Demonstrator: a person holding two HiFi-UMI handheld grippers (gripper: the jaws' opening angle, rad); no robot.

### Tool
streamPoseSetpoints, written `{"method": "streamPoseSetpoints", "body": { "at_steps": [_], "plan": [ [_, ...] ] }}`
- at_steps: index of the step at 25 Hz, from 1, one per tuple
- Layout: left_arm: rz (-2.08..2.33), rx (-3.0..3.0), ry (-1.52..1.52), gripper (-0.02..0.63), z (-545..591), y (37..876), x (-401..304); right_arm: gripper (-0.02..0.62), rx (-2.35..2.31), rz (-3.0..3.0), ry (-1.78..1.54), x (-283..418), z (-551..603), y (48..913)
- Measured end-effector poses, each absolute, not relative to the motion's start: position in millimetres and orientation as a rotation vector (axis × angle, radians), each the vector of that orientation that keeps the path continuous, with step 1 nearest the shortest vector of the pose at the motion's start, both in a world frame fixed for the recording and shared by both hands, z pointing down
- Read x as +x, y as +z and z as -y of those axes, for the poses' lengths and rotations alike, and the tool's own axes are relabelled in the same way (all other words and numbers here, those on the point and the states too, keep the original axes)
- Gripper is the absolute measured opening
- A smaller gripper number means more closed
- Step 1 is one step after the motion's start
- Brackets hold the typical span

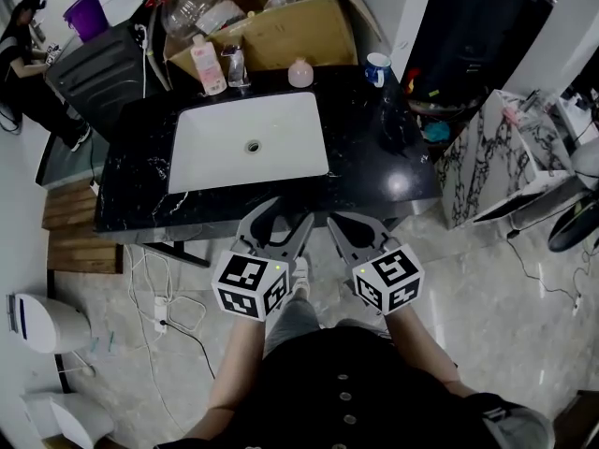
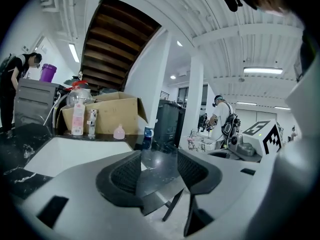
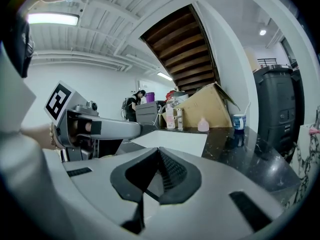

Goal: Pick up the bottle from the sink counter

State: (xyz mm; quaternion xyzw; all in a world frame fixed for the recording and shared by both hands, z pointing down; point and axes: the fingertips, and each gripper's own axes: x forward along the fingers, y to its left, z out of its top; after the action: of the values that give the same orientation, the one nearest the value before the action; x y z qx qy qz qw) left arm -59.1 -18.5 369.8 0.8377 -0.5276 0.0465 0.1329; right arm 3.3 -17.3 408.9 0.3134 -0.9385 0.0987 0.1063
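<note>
A tall white-and-pink bottle (image 1: 208, 65) stands at the back of the black sink counter (image 1: 374, 157), left of the faucet (image 1: 234, 64). It also shows in the left gripper view (image 2: 77, 118) and the right gripper view (image 3: 169, 117). A small pink bottle (image 1: 300, 73) sits to the faucet's right. Both grippers hover side by side below the counter's front edge, far from the bottles. My left gripper (image 1: 284, 215) is open and empty, with a clear gap between its pads (image 2: 127, 173). My right gripper (image 1: 343, 223) has its jaw tips meeting, with nothing in it (image 3: 159, 151).
The white sink basin (image 1: 248, 143) fills the counter's middle. A cardboard box (image 1: 281, 21) stands behind it and a blue-and-white cup (image 1: 377, 68) at the back right. A marble-patterned cabinet (image 1: 487, 157) is on the right. A person (image 1: 23, 54) works at far left. Cables (image 1: 164, 297) lie on the floor.
</note>
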Motion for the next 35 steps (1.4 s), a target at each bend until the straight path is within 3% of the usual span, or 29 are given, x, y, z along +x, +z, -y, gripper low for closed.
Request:
{"method": "streamPoseSetpoints", "body": {
  "at_steps": [22,35],
  "plan": [
    [1.421,2.499,0.202,0.225,204,362,-132,0.005,1.02,2.721,0.281,-65,201,399],
    [1.324,2.558,0.21,0.225,257,365,-137,0.005,1.138,2.691,0.297,-69,246,397]
  ]
}}
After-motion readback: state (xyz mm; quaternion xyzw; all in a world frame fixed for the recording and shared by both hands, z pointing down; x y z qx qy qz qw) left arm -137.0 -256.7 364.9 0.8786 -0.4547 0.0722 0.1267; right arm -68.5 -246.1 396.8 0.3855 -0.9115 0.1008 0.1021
